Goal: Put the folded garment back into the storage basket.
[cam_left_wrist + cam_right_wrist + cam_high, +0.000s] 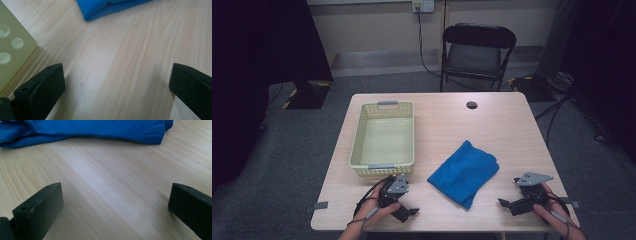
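Observation:
A folded blue cloth lies on the wooden table, right of centre. A pale yellow perforated basket stands empty on the left half. My left gripper rests near the front edge, just below the basket, jaws wide apart over bare wood. In the left gripper view the basket's corner is at the left and the cloth's tip at the top. My right gripper sits at the front right, pointing toward the cloth, open with nothing between its jaws.
A small dark round hole marks the table's far side. A black folding chair stands beyond the table. Cables run over the floor at the right. Grey tabs stick out at the table's front corners.

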{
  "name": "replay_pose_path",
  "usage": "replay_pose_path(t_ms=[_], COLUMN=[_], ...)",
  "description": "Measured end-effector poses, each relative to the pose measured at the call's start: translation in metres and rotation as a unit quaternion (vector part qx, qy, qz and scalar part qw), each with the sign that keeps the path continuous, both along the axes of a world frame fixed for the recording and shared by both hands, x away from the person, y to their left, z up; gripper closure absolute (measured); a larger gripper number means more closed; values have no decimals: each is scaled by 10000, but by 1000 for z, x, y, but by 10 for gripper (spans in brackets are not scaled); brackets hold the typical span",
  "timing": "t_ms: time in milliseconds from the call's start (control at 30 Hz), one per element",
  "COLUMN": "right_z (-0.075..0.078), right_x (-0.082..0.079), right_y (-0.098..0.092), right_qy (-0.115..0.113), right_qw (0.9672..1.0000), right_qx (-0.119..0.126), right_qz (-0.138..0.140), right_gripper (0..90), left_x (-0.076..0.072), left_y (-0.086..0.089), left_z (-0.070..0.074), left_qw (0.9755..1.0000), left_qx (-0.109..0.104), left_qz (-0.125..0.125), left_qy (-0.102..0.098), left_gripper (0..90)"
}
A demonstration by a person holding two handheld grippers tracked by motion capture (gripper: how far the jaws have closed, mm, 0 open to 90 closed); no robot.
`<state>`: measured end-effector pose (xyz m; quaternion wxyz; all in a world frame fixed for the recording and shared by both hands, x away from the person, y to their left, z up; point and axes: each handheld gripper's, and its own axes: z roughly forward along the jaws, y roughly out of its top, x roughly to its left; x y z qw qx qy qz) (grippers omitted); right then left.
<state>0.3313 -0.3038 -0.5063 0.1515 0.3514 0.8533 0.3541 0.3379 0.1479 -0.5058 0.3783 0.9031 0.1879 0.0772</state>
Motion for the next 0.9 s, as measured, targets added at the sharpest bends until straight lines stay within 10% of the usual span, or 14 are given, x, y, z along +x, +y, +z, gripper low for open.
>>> replay_pose_path(t_ms=[900], right_z=[0], right_x=[0], right_y=[0], right_qy=[2], right_qw=[10000], right_qx=[2], right_qz=[-2], right_gripper=[0], left_x=[4], left_y=[-11], left_z=[21], left_qw=[9996], left_qx=[-54], left_qz=[97], left_qy=[275], left_gripper=[48])
